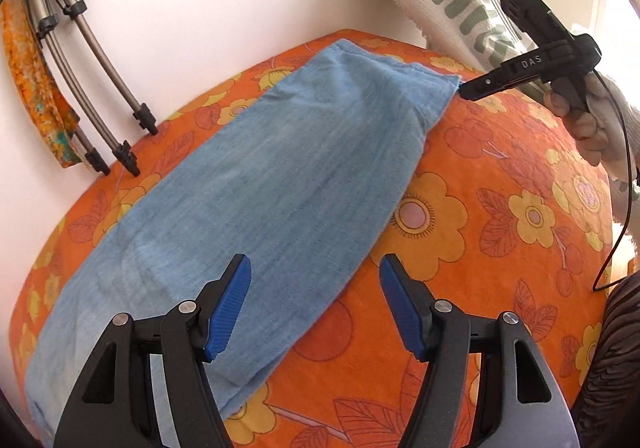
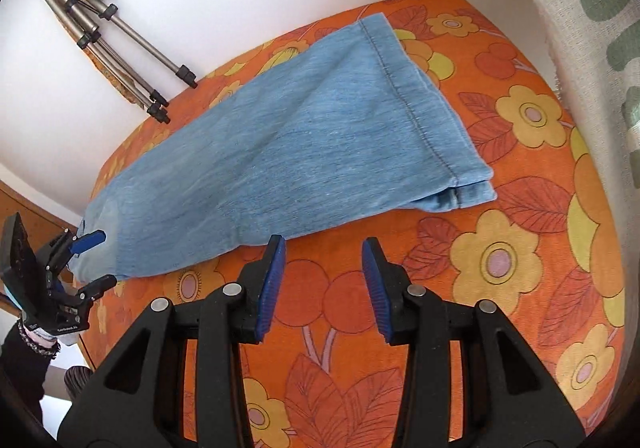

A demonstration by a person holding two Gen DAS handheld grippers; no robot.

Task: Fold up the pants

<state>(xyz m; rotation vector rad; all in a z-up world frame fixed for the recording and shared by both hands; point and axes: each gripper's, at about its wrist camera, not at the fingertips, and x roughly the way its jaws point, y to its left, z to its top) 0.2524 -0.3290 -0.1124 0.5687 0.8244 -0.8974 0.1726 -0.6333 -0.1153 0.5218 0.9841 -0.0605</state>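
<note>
Lettering "DAS" marks right tongs (image 1: 460,90) — seemingly empty; left tongs (image 1: 314,304) wide, over pants (image 1: 260,188).

Left gripper (image 1: 315,304): black frame arms with triangular cut-outs, round silver rivets at the pivots, ribbed blue pads (image 1: 230,308) on the fingers.
Right gripper (image 2: 324,288): same black frame, silver rivets, ribbed blue pads (image 2: 272,288). From the left view: black body, white "DAS" lettering, thin black cable trailing from the rear.
Right hand (image 1: 588,120): pale sleeve at the wrist.
Left hand (image 2: 36,332): beaded bracelet, dark sleeve.
</note>
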